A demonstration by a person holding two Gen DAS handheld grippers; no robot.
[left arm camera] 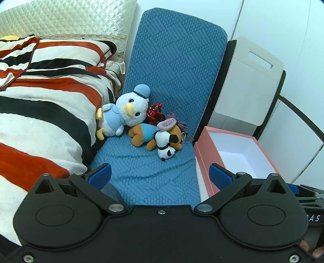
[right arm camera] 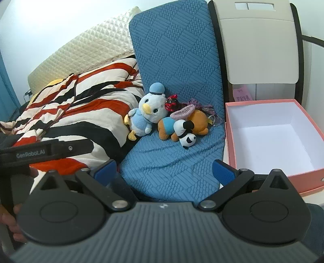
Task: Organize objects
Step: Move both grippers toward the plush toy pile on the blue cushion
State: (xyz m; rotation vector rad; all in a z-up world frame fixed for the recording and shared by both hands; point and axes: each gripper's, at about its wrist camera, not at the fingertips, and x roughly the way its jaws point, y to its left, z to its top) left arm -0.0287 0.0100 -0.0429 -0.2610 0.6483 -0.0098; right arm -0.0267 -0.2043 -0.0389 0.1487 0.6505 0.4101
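Two grippers: left gripper (left arm camera: 160,176) and right gripper (right arm camera: 165,172) both hang short of the toys, blue pads spread as wide as they go, nothing between them.
Toy heap: a white plush duck in a pale-blue cap and jacket (left arm camera: 123,113), an orange-brown plush animal in a blue shirt (left arm camera: 145,135), a small black-and-white plush panda (left arm camera: 167,145), a shiny red beaded trinket (left arm camera: 155,113) and a mauve knitted piece (left arm camera: 167,123) lie bunched together, touching, in the crook where seat meets backrest.
Seat: a blue chair with a textured woven cover (left arm camera: 154,174); the duck leans against the red, black and cream striped fleece blanket (left arm camera: 46,113) just beside it.
Destination, by judgement: an open pink cardboard box with a white inside (right arm camera: 271,141) stands empty right beside the chair's far edge, lid off, placed as if to receive the toys.
Pose: both tools tilt downward toward the seat, side by side; a hand shows at the lower edge of each view, gripping the handle.
Stage, by judgement: sorting not yet begun; the panda lies nearest the grippers.
Background: a quilted cream headboard (left arm camera: 66,18) behind the blanket.
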